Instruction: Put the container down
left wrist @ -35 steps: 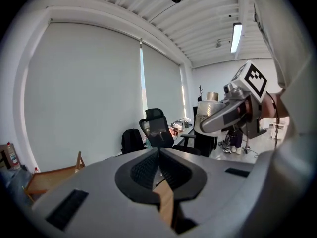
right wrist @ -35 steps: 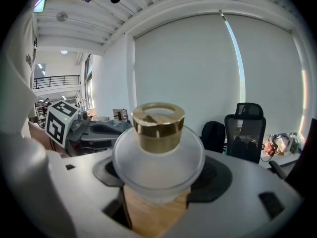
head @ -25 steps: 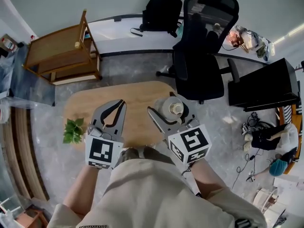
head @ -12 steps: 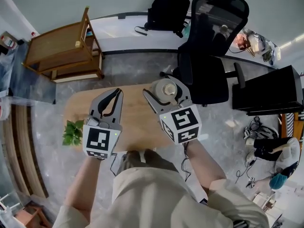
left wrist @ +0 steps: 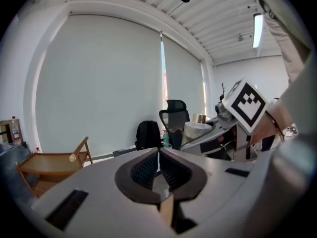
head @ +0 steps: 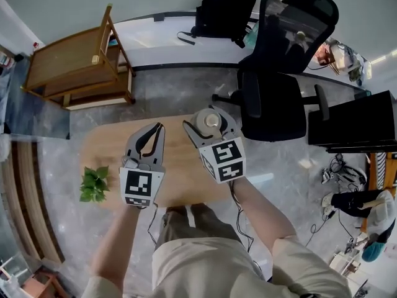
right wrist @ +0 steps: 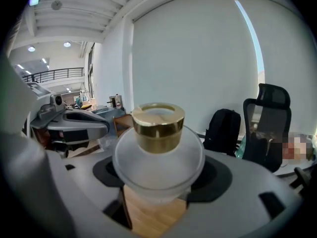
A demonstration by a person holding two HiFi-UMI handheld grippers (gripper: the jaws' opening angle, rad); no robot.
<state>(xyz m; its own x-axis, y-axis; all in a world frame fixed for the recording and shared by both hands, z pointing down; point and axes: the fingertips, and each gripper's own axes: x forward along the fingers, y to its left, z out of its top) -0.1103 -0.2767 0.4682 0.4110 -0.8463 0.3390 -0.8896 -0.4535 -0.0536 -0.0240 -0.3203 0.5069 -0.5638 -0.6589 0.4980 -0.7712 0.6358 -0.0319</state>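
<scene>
A frosted white container (head: pixel 208 121) with a gold lid (right wrist: pixel 158 123) sits between the fingers of my right gripper (head: pixel 209 126), which is shut on its round body (right wrist: pixel 158 157). It is upright over the far edge of the wooden table (head: pixel 105 148), and wood shows under it in the right gripper view. I cannot tell whether it touches the table. My left gripper (head: pixel 158 129) hovers just to its left with its ribbed pads (left wrist: pixel 148 168) pressed together on nothing. In the left gripper view the container (left wrist: pixel 197 131) shows to the right.
A small green plant (head: pixel 93 184) stands at the table's left end. A black office chair (head: pixel 279 85) is close behind the table's far right corner. A wooden chair (head: pixel 74 67), a black backpack (head: pixel 220 8) and a black cabinet (head: pixel 353 123) lie beyond.
My right gripper has carried the container from the table's right edge forward and left, over its far edge. The left gripper has shifted slightly right and stayed shut.
</scene>
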